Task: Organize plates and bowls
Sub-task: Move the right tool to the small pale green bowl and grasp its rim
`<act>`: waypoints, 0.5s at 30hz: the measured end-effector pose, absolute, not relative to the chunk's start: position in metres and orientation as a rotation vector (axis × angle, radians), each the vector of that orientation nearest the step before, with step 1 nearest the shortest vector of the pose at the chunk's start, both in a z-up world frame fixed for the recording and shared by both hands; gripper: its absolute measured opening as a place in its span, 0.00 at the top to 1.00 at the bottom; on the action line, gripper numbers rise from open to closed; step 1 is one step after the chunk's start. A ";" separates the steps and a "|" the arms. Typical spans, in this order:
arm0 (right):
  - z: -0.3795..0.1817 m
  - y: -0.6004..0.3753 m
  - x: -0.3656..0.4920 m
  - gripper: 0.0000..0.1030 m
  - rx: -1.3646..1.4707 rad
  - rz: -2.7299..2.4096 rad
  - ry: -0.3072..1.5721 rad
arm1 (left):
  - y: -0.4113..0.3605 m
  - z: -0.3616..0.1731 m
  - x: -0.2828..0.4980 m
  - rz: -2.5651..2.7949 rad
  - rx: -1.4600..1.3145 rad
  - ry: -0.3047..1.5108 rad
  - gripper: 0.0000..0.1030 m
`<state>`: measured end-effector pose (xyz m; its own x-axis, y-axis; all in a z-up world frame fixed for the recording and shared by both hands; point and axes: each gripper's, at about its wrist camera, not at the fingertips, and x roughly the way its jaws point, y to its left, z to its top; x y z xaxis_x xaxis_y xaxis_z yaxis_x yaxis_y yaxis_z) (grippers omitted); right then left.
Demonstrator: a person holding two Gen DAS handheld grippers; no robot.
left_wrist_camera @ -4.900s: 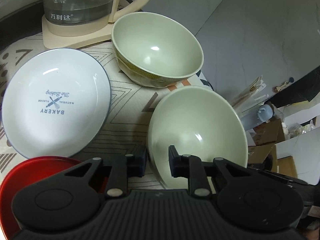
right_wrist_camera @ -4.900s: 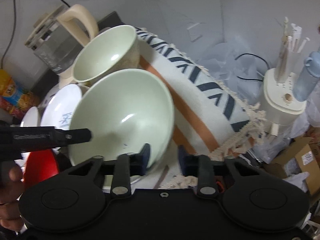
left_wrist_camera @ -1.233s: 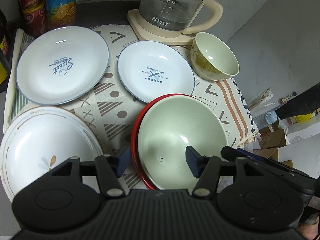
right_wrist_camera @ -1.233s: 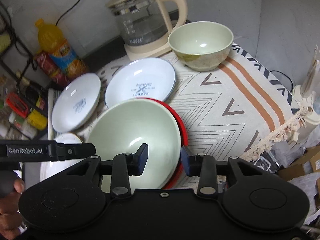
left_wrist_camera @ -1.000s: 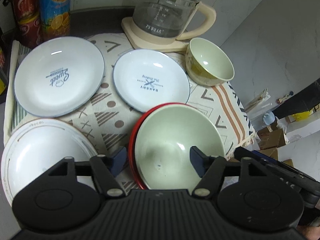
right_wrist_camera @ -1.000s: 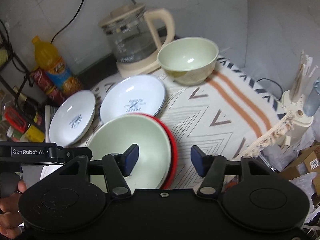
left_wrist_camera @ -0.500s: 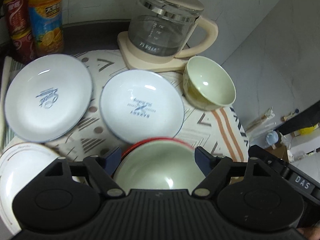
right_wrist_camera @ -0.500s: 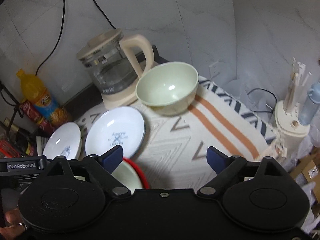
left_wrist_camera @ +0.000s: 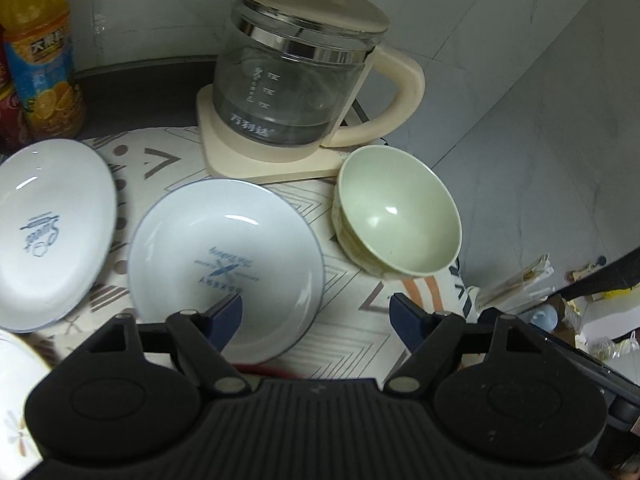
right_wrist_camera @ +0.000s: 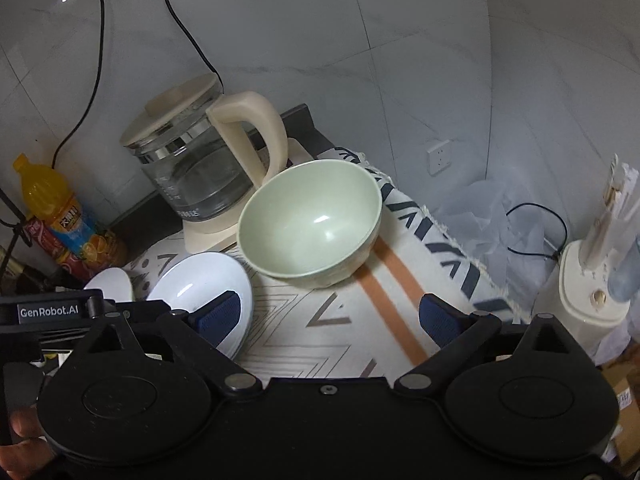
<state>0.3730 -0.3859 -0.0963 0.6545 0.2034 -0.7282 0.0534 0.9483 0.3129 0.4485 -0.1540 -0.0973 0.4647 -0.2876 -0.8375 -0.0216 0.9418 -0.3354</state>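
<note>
I just let go of the big green bowl onto the red plate point(left_wrist_camera: 256, 369) and pulled back. My left hand-held gripper point(left_wrist_camera: 316, 314) and right hand-held gripper point(right_wrist_camera: 329, 316) are both spread wide, holding nothing. The small green bowl point(right_wrist_camera: 310, 222) by the kettle point(left_wrist_camera: 296, 92) goes next.

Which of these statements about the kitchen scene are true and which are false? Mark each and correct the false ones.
1. The green bowl lies upside down. False: it sits upright, opening up.
2. The glass kettle stands on a cream base. True.
3. The right gripper is shut on the green bowl. False: it is open and holds nothing.
4. The left gripper is open. True.
5. The bakery plate is red. False: it is white with blue print.
</note>
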 end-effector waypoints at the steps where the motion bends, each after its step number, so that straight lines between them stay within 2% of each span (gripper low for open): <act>1: -0.098 -0.388 0.377 0.07 0.318 0.091 0.861 | -0.157 -0.100 0.451 -0.166 -0.323 1.082 0.23; 7: -0.110 -0.401 0.400 0.07 0.320 0.108 0.891 | -0.173 -0.115 0.468 -0.150 -0.338 1.093 0.23; 12: -0.125 -0.410 0.421 0.15 0.344 0.132 0.937 | -0.182 -0.125 0.485 -0.133 -0.347 1.091 0.23; 15: -0.132 -0.413 0.434 0.16 0.357 0.134 0.947 | -0.187 -0.132 0.495 -0.110 -0.342 1.099 0.23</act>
